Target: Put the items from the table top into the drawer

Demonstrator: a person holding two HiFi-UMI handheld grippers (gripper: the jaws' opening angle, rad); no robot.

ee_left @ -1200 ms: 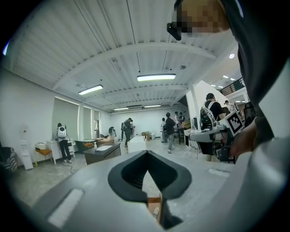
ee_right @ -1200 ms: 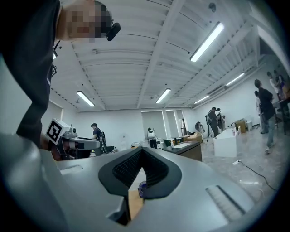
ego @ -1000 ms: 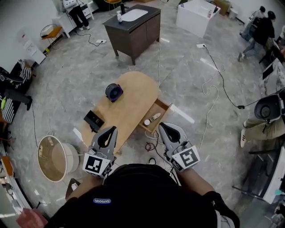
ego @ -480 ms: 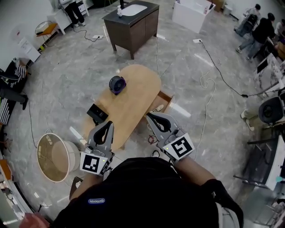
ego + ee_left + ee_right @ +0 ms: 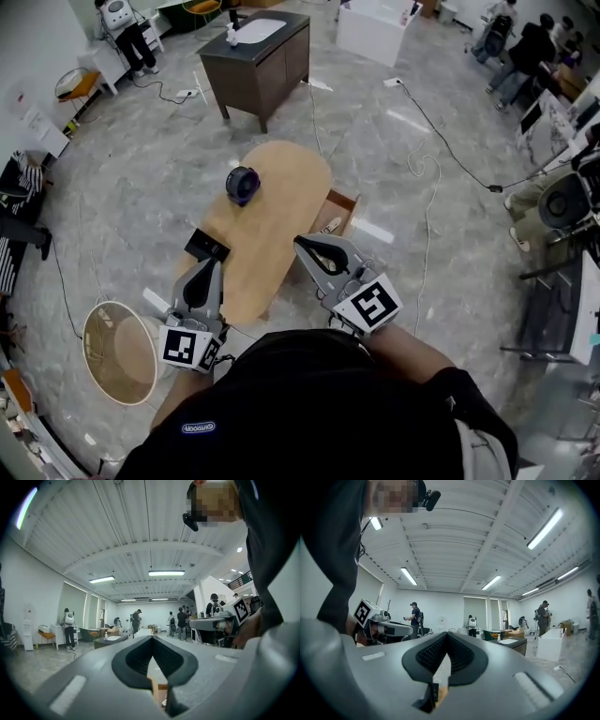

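Left gripper [image 5: 206, 270] and right gripper [image 5: 304, 246] were closed, empty; I saw the black box [image 5: 207, 246] just ahead of the left.

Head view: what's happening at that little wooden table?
A person stands at an oval wooden table, holding a left gripper and a right gripper, both with jaws shut and empty. A round dark purple object and a black box lie on the tabletop, neither touched. The drawer on the table's right side is open, with a small light item inside.
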